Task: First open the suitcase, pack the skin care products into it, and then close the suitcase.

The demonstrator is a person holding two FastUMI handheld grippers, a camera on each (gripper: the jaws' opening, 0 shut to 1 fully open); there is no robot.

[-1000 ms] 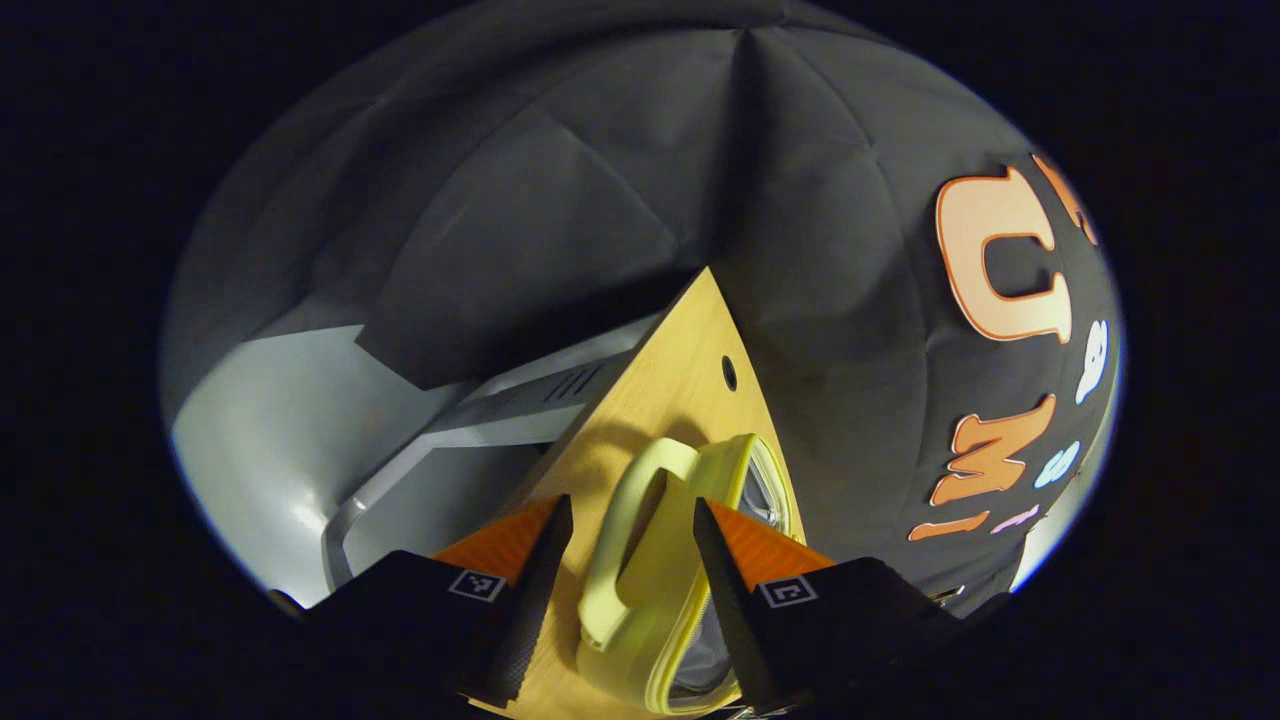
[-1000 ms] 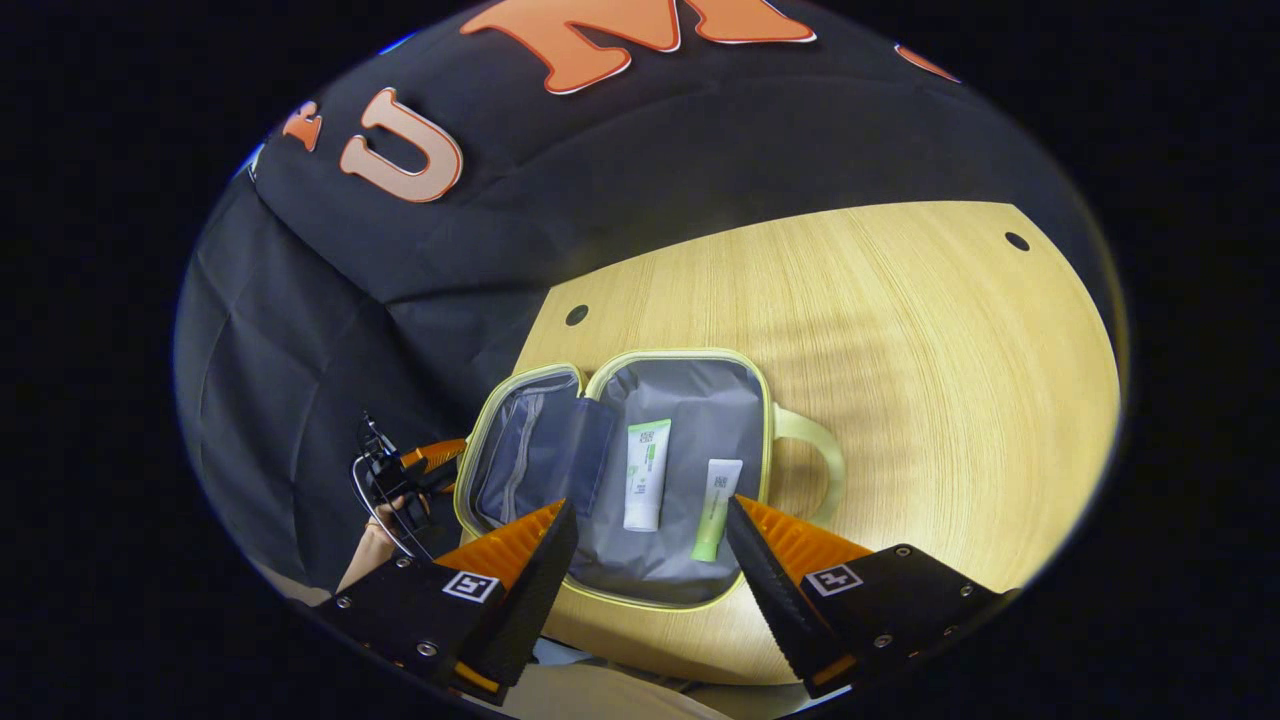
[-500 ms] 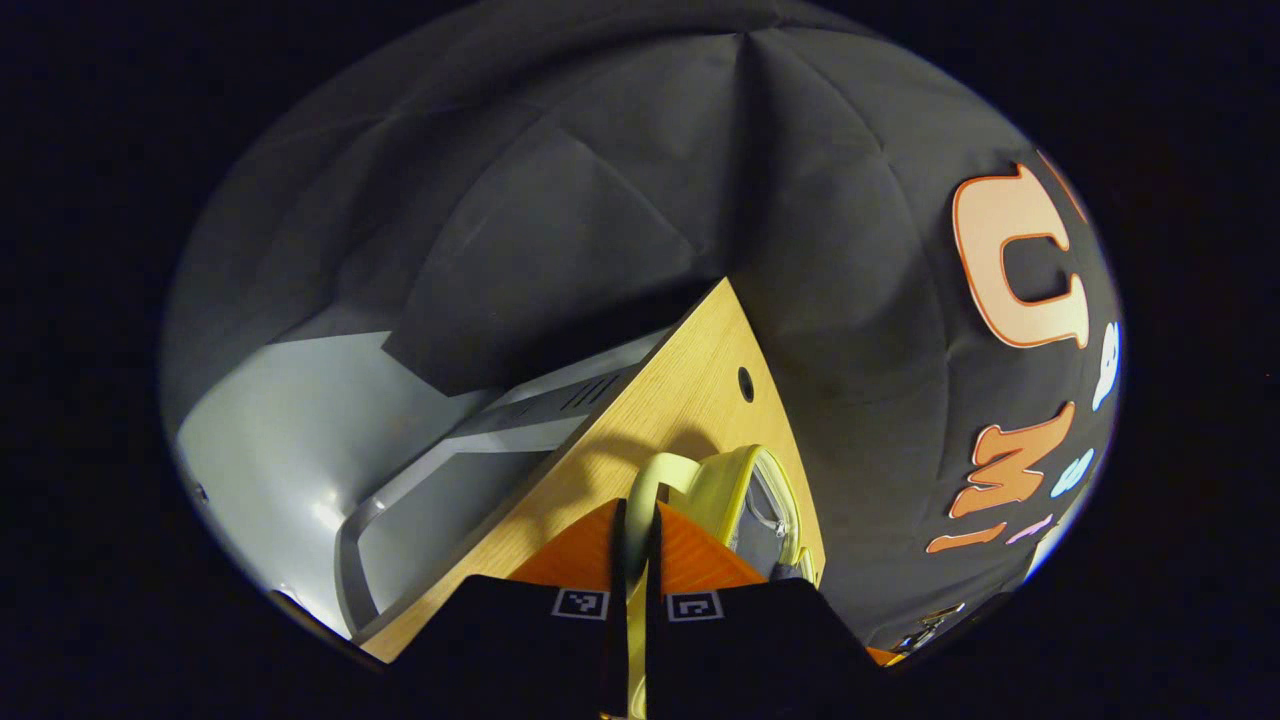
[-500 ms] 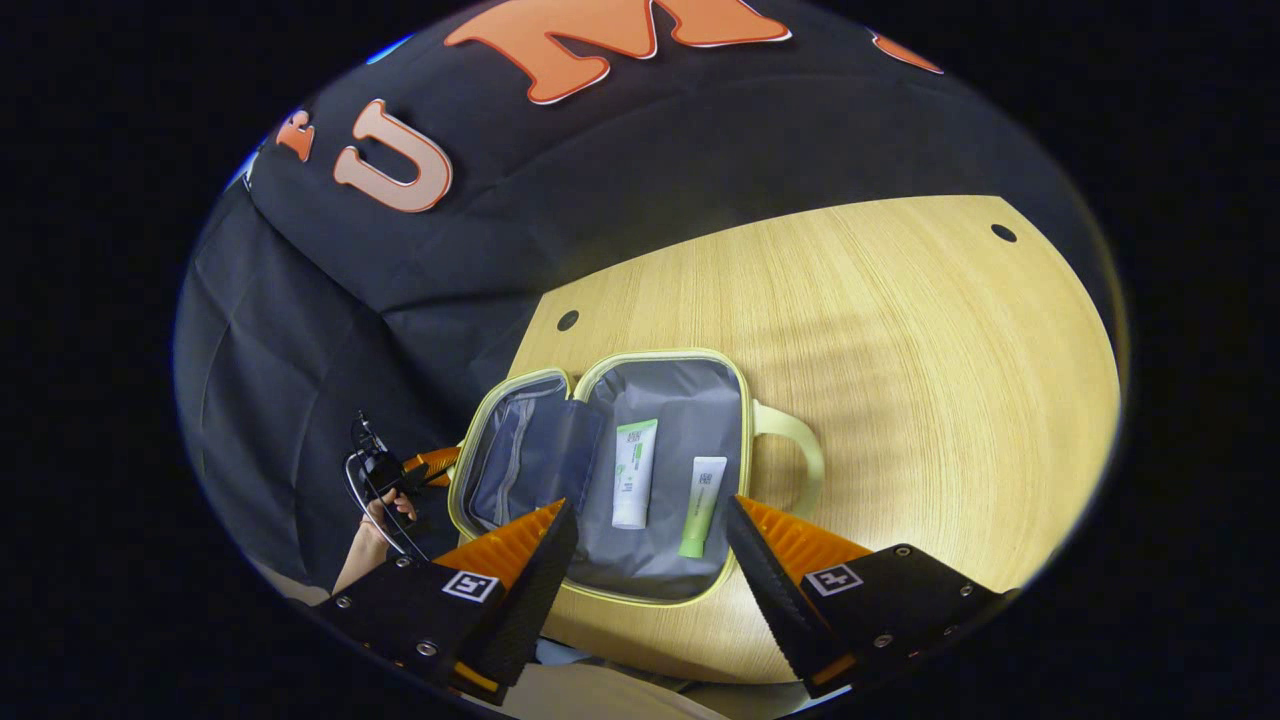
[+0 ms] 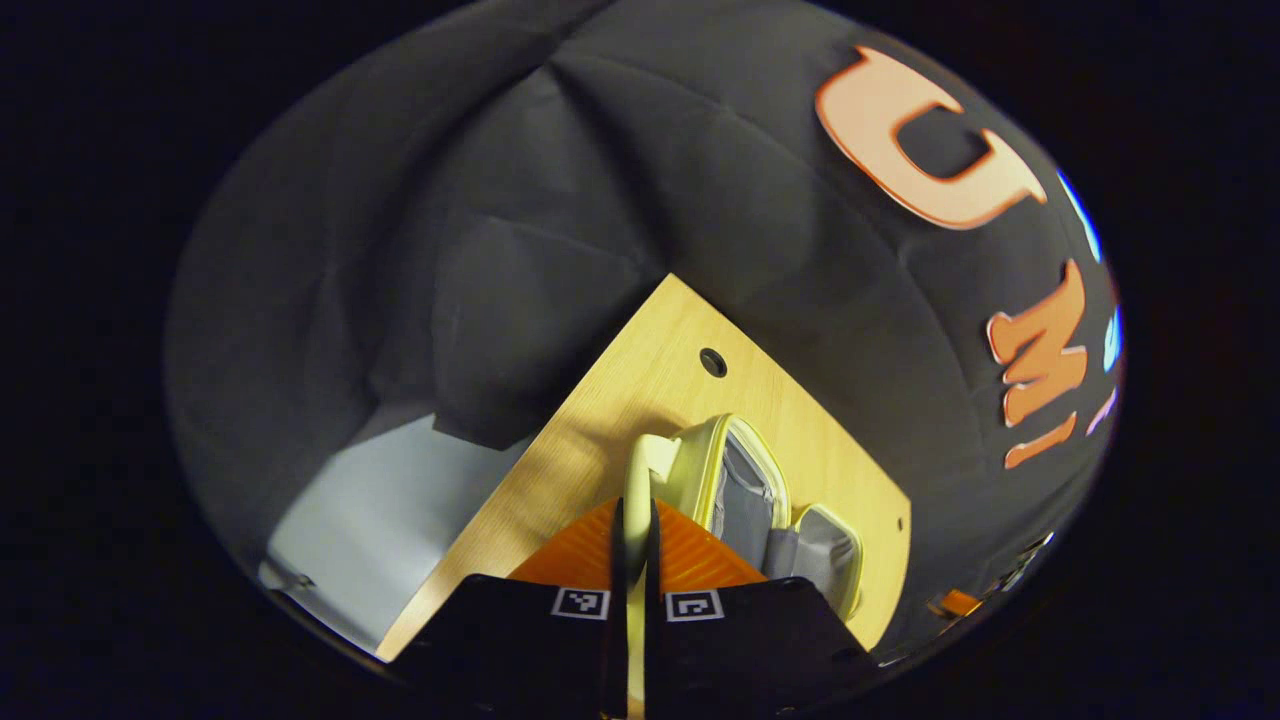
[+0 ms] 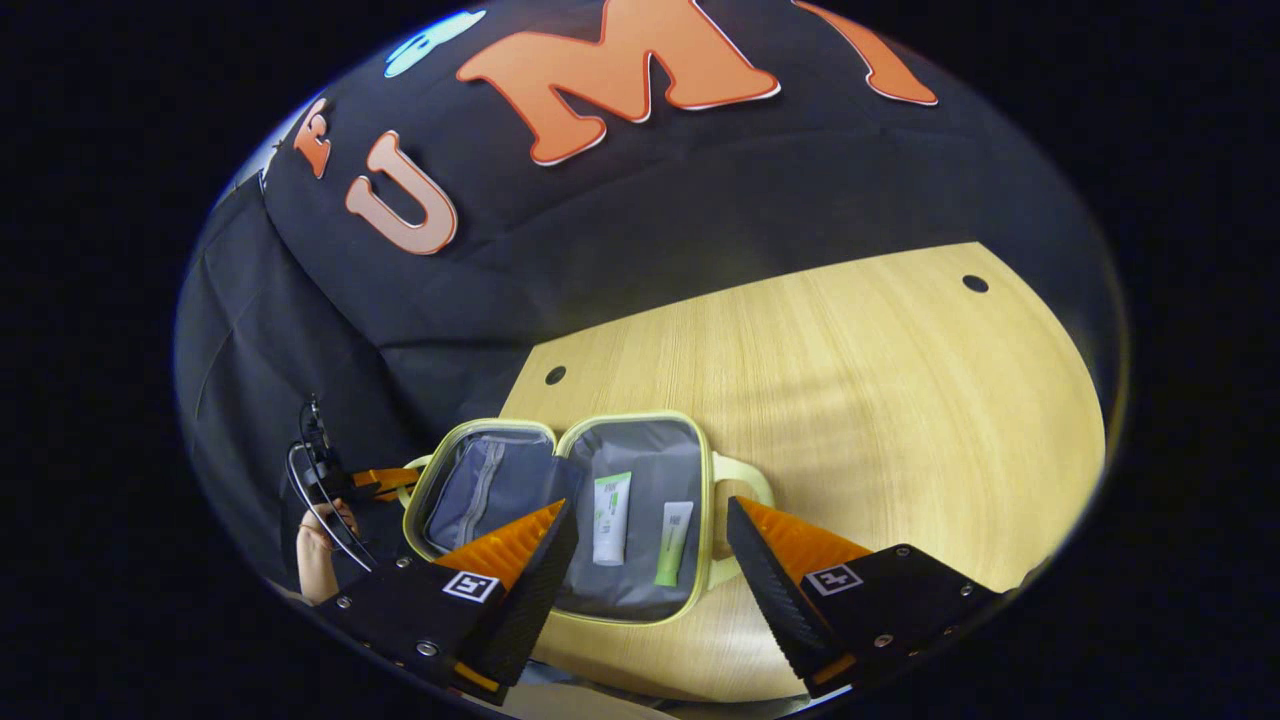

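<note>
Left gripper view: we see the left gripper (image 5: pixel 632 560) clenched on the pale-yellow suitcase's loop handle (image 5: pixel 636 478); right gripper (image 6: pixel 650 560) released. Swinging carelessly could spill two tubes (image 6: pixel 640 520).

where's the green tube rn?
In the right gripper view, the green tube lies inside the open suitcase, in the right half, just right of the white tube, near the handle side.
</note>
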